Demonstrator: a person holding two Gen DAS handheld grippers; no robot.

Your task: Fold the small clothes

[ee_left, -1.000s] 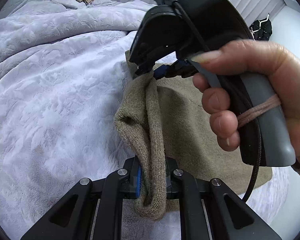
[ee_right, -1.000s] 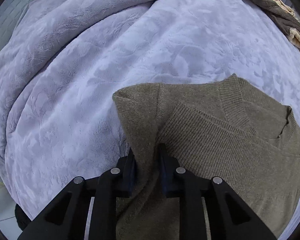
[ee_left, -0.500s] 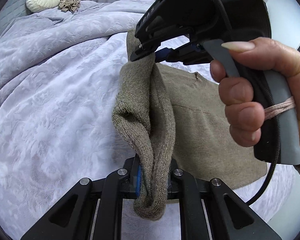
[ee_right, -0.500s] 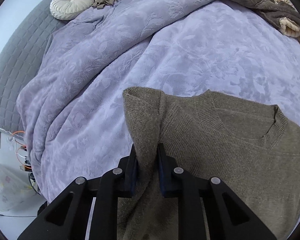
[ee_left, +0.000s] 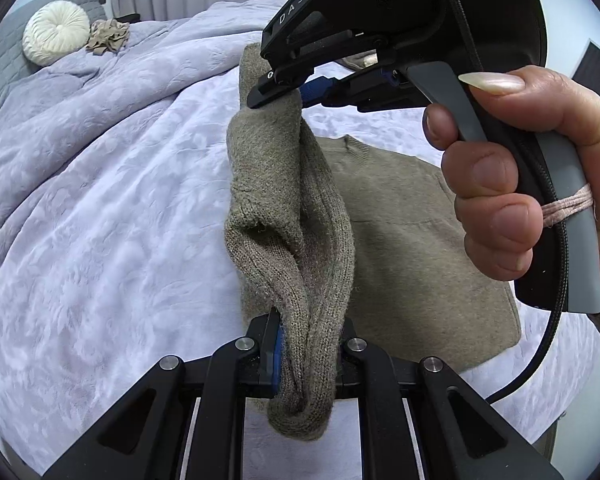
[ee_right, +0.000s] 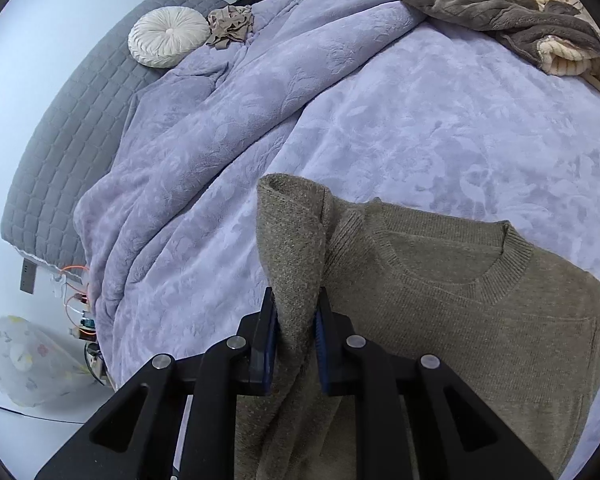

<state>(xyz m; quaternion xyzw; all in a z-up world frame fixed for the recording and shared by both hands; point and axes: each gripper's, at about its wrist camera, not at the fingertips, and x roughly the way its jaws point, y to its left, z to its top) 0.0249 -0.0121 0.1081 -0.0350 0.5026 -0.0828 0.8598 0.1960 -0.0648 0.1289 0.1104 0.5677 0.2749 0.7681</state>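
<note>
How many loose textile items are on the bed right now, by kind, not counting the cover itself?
Olive knit sweater, pinched by both the left gripper and the right gripper: 1
Round cream cushion: 1
Crumpled beige garment: 1
Grey and cream throw blanket: 1
Total: 4, all lying on the lavender bedspread.

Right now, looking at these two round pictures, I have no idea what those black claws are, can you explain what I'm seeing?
The black claws are hand-held grippers, one in each of a person's hands, each carrying a wide-angle camera that looks along its two fingers. One picture comes from the left gripper, the other from the right gripper. In the left view you also see the person's hand squeezing the right tool's handle. Both grippers are clamped on one side of an olive knitted sweater, lifting it off the lilac bedspread. A round cream cushion and a grey blanket lie farther off.
</note>
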